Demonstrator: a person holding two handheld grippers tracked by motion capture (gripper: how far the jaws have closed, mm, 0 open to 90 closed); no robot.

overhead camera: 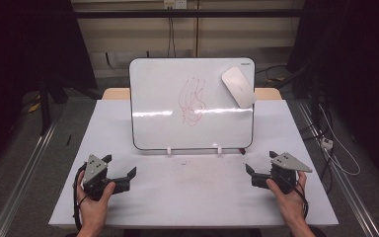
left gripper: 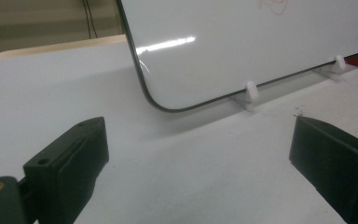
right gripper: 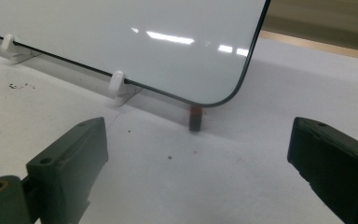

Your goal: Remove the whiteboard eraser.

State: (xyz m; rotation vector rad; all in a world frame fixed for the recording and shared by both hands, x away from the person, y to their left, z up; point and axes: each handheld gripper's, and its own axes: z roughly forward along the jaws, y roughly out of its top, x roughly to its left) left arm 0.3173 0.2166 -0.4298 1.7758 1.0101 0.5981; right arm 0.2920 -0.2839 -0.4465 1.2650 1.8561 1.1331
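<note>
Both tongs gaping, empty; eraser (overhead camera: 238, 86) high on whiteboard (overhead camera: 168, 108), toward counter's far right, nearer right tongs (overhead camera: 259, 169) than left tongs (overhead camera: 120, 165).

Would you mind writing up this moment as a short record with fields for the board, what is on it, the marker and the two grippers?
whiteboard: propped tilted on two white clips, on the white table
drawing: red scribble near the board's middle
eraser: white, stuck at the board's upper right corner
marker: dark with a red band, on the table by the board's lower right corner, partly behind it
left gripper: open, holding nothing, low over the table in front of the board
right gripper: open, holding nothing, low over the table in front of the board
</note>
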